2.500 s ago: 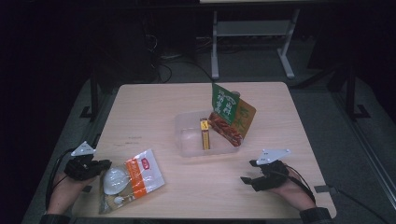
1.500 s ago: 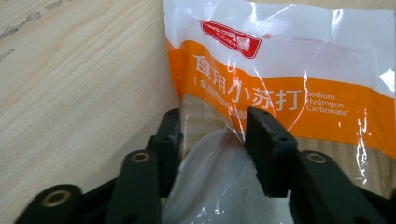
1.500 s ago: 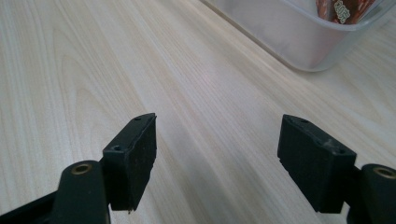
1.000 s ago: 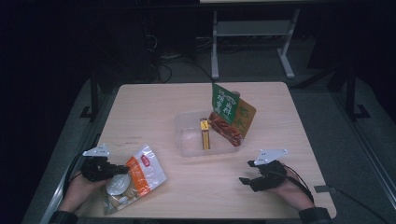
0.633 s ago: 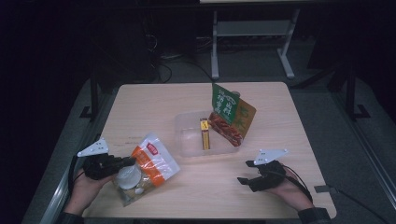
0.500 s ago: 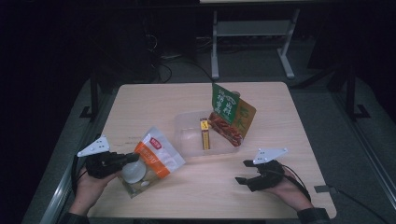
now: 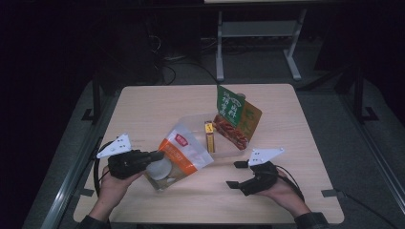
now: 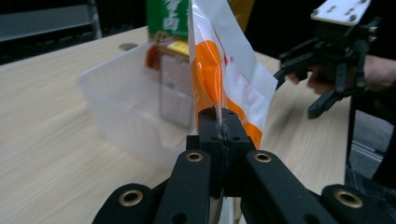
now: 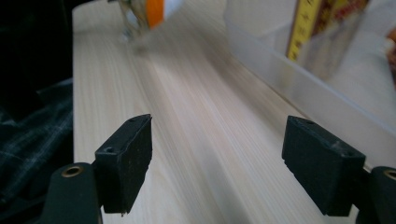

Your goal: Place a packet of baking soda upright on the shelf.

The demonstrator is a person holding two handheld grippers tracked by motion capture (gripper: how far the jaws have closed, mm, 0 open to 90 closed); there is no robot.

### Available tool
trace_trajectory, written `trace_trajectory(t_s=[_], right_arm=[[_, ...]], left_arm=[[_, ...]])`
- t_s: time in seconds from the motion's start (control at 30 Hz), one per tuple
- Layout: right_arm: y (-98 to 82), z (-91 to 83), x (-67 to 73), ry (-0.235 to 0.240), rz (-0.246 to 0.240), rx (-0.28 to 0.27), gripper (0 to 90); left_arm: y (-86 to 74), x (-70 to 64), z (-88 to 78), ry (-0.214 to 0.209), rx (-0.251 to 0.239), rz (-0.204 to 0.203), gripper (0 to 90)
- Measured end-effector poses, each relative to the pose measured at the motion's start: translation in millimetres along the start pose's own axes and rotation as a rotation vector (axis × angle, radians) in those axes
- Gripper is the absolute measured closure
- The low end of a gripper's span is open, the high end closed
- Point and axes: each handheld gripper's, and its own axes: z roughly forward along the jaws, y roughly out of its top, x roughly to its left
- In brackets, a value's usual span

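My left gripper (image 7: 155, 156) (image 8: 220, 123) is shut on the edge of an orange-and-white snack bag (image 7: 184, 152) (image 8: 229, 70). The bag hangs tilted above the table, just left of a clear plastic bin (image 7: 196, 117) (image 8: 116, 93). The bag's lower end (image 9: 156, 7) also appears far off in the right gripper view. My right gripper (image 7: 234, 174) (image 9: 217, 168) hovers low over the table in front of the bin's right end (image 9: 289, 74). Its jaws have just been opening and stand wide apart with nothing between them.
Inside the bin stand a yellow box (image 7: 209, 136) (image 9: 301, 28) and a red-orange packet (image 7: 236, 131), with a green packet (image 7: 229, 105) leaning at its far side. The wooden table (image 7: 157, 102) ends close behind both hands. Beyond the table stands a metal frame (image 7: 253, 33).
The left gripper closed on the snack bag, lifted it off the table's left front and carried it right toward the bin. The right hand shifted slightly.
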Motion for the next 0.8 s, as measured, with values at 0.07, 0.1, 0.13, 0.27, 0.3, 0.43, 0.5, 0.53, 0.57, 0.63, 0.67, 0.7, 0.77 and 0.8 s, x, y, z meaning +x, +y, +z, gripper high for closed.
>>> trace_trajectory(t_s=[0.07, 0.1, 0.13, 0.27, 0.3, 0.43, 0.5, 0.53, 0.57, 0.63, 0.67, 0.7, 0.77, 0.8], right_arm=[[6.7, 3.2, 1.4, 0.019, -0.004, -0.024, 24.7], [10.1, 4.9, 1.7, 0.029, -0.004, -0.040, 24.7], [13.3, 6.7, 2.1, 0.047, -0.005, -0.056, 24.8], [25.1, 18.2, 5.3, 0.074, -0.011, -0.082, 27.7], [27.9, 21.3, 5.7, 0.078, -0.013, -0.091, 28.8], [38.3, 31.0, 6.5, 0.106, -0.019, -0.128, 47.7], [42.2, 36.0, 5.8, 0.126, -0.010, -0.136, 57.1], [44.0, 38.8, 5.2, 0.129, -0.017, -0.132, 63.1], [45.7, 40.6, 5.8, 0.131, -0.019, -0.133, 69.1], [49.4, 43.2, 5.5, 0.142, -0.027, -0.152, 77.7], [51.5, 43.5, 4.9, 0.152, -0.033, -0.159, 81.5], [53.9, 43.2, 5.1, 0.160, -0.037, -0.163, 84.9], [58.5, 41.8, 5.5, 0.175, -0.040, -0.176, 87.8], [60.6, 41.1, 5.0, 0.183, -0.046, -0.185, 88.8]], left_arm=[[2.9, -3.6, 6.6, -0.013, -0.007, 0.001, 89.8], [4.0, -5.2, 9.8, -0.022, -0.012, -0.002, 89.8], [5.0, -6.3, 13.0, -0.029, -0.017, 0.000, 89.8], [8.5, -12.5, 23.5, -0.051, -0.037, -0.006, 89.8], [9.2, -13.8, 25.5, -0.052, -0.041, -0.002, 89.8], [10.2, -16.0, 28.8, -0.053, -0.050, -0.003, 89.8], [9.7, -15.5, 28.9, -0.056, -0.059, -0.017, 89.8], [9.5, -14.6, 28.6, -0.054, -0.061, -0.016, 89.8], [9.4, -14.1, 28.3, -0.051, -0.061, -0.019, 89.8], [8.5, -12.6, 27.4, -0.044, -0.067, -0.025, 89.7], [8.2, -11.5, 26.5, -0.041, -0.069, -0.028, 89.7], [7.9, -10.3, 25.7, -0.036, -0.075, -0.031, 89.7], [7.7, -7.8, 24.0, -0.031, -0.079, -0.033, 89.6], [7.4, -6.6, 23.4, -0.030, -0.081, -0.035, 89.6]])
